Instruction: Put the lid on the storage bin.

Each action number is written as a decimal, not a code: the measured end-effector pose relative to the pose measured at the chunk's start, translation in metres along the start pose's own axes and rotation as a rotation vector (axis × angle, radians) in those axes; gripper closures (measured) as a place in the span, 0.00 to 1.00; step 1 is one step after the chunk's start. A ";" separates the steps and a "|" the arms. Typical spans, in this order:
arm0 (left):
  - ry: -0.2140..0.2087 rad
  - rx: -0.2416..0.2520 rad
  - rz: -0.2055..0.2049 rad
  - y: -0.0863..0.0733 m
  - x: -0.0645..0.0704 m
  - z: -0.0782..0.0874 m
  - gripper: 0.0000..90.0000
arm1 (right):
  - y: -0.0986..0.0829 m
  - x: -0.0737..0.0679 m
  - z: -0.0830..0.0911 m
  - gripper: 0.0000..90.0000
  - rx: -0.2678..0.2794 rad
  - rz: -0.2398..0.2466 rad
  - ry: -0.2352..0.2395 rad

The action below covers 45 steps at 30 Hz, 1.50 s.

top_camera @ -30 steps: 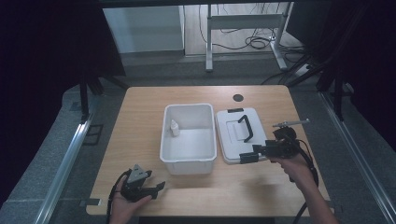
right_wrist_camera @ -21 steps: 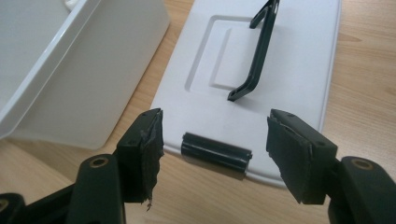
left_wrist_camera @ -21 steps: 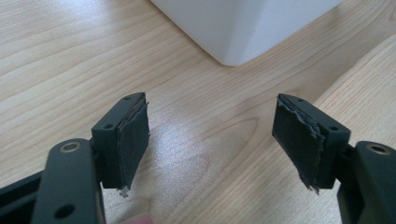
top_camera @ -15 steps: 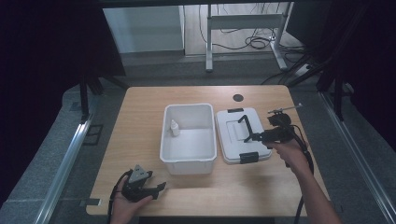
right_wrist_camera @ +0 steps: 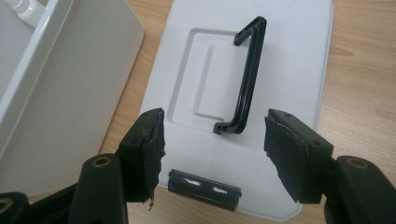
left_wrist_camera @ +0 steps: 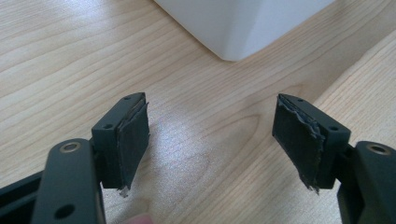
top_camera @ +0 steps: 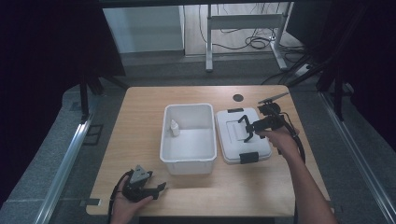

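Over the unmarked white lid (right_wrist_camera: 243,93), right gripper (right_wrist_camera: 215,154) gapes.

There are no words, numbers, labels or signs to read here. The white box (top_camera: 189,140), its white lid (top_camera: 243,135), the little bottle (top_camera: 173,128) in the box and the wooden tabletop (top_camera: 140,116) all look plain, with no writing on them.

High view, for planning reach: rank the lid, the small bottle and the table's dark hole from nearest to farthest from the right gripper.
1. Lid, directly under the right gripper.
2. Dark hole, behind it on the table.
3. Small bottle, left, inside the tub.
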<state>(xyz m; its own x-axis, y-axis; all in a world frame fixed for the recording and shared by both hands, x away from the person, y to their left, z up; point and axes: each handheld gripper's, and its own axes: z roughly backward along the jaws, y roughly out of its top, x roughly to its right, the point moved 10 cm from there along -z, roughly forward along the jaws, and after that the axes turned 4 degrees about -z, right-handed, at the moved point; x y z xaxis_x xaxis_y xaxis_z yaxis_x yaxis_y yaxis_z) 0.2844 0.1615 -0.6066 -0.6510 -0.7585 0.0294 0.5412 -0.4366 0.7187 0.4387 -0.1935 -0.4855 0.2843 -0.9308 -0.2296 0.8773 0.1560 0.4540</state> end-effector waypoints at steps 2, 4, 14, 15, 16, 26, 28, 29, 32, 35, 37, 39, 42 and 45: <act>-0.001 0.003 0.000 0.000 0.000 0.000 0.30 | 0.002 -0.001 -0.001 0.44 -0.004 0.005 0.000; 0.000 0.003 0.000 0.000 0.000 0.000 0.30 | 0.007 -0.003 -0.002 0.45 -0.017 0.003 0.005; -0.004 0.005 -0.004 0.001 0.001 0.001 0.30 | 0.023 -0.008 -0.003 0.50 -0.051 0.004 0.002; -0.003 0.003 -0.004 0.001 0.001 0.000 0.30 | 0.024 -0.009 -0.004 0.50 -0.052 -0.001 0.008; -0.003 0.003 -0.004 0.001 0.001 0.000 0.30 | 0.025 -0.009 -0.006 0.51 -0.062 0.003 0.004; -0.007 0.006 -0.004 0.001 0.002 0.000 0.30 | 0.034 -0.005 -0.019 0.56 -0.127 -0.014 -0.010; -0.008 0.005 -0.004 0.001 0.002 0.000 0.30 | 0.033 -0.004 -0.023 0.57 -0.142 -0.018 -0.010; -0.008 0.005 -0.004 0.001 0.002 0.000 0.30 | 0.033 -0.003 -0.025 0.58 -0.154 -0.022 -0.010; -0.009 0.003 -0.007 0.001 0.002 0.000 0.30 | 0.032 0.000 -0.031 0.60 -0.175 -0.024 -0.012; -0.010 0.002 -0.007 0.001 0.002 -0.001 0.30 | 0.030 0.003 -0.040 0.63 -0.204 -0.034 -0.005; -0.010 0.002 -0.005 0.001 0.003 -0.001 0.30 | 0.030 0.003 -0.045 0.64 -0.219 -0.039 0.001; -0.010 0.002 -0.003 0.001 0.002 -0.001 0.30 | 0.029 0.004 -0.049 0.66 -0.234 -0.041 -0.001; -0.012 0.002 -0.003 0.001 0.002 -0.001 0.30 | 0.029 0.004 -0.054 0.68 -0.244 -0.046 0.004; -0.012 0.001 -0.003 0.001 0.002 -0.002 0.30 | 0.028 0.006 -0.058 0.71 -0.264 -0.059 0.002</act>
<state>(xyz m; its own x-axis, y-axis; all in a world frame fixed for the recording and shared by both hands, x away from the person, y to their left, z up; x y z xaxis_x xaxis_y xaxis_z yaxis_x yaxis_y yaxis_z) 0.2843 0.1587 -0.6076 -0.6588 -0.7514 0.0353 0.5388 -0.4386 0.7193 0.4874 -0.1759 -0.5245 0.2304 -0.9402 -0.2508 0.9627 0.1825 0.1999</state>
